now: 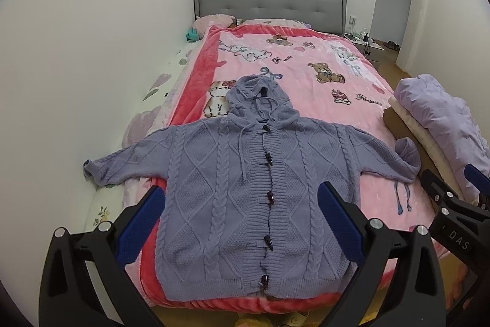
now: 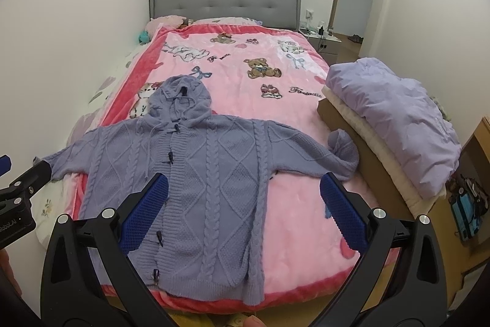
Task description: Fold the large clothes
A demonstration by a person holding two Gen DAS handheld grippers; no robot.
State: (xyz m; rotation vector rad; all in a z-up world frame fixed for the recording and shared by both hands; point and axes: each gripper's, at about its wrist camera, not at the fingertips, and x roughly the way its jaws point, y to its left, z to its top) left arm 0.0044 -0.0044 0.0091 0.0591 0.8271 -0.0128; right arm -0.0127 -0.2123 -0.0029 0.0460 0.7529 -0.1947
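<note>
Both grippers' jaws gape empty above the cardigan (image 1: 245, 189); box (image 2: 361, 149) bears folded clothes (image 2: 395, 124).

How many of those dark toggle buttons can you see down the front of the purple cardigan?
5 on the cardigan: one just under the hood, one at the chest, one mid-front, one lower, one at the hem. Another at the hood opening may be hidden.

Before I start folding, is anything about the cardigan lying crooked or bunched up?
Mostly flat, front up. The lilac cable-knit hooded cardigan has one oddity: the sleeve cuff nearest the stack of folded clothes curls back on itself.
</note>
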